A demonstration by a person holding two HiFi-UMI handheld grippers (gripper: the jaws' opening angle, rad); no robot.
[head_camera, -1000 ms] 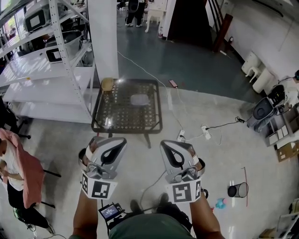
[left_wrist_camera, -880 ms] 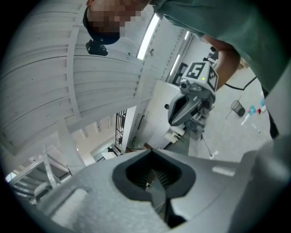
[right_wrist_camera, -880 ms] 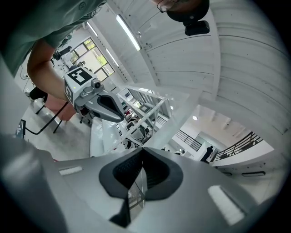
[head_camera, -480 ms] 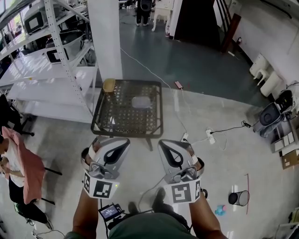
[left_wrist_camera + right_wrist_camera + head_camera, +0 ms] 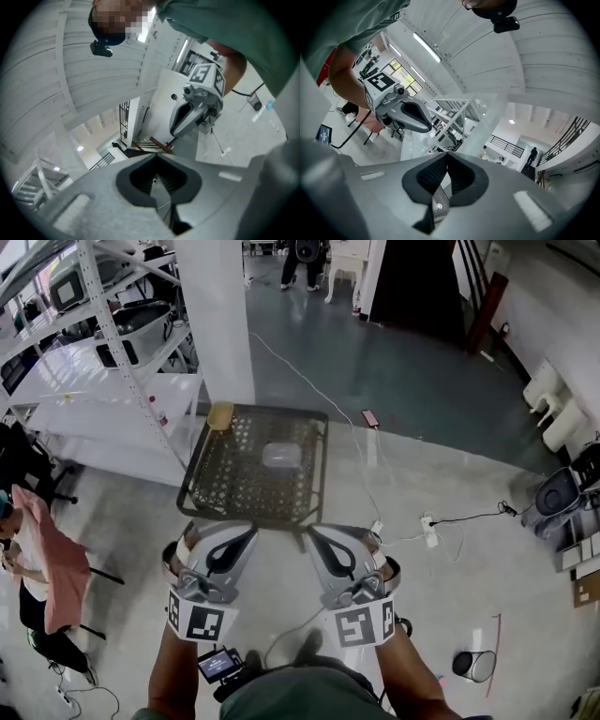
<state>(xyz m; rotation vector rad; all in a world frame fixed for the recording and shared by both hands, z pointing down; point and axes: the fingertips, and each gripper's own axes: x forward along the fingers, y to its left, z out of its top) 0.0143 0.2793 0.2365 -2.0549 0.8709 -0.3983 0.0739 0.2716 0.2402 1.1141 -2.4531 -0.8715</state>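
Both my tools are clenched on nothing: the left tool and right tool hover side by side over the floor, tips just short of the counter's near rim. A pale dish lies mid-counter. I judge this the approach; reaching the dish calls for moving forward, lowering and opening

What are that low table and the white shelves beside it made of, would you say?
The table looks like dark metal: a thin frame and an open lattice top. Bright glints on the top hint at glass over it, but I cannot be sure. The shelves seem to be white painted steel, with slim uprights punched with rows of holes and smooth, slightly shiny boards.
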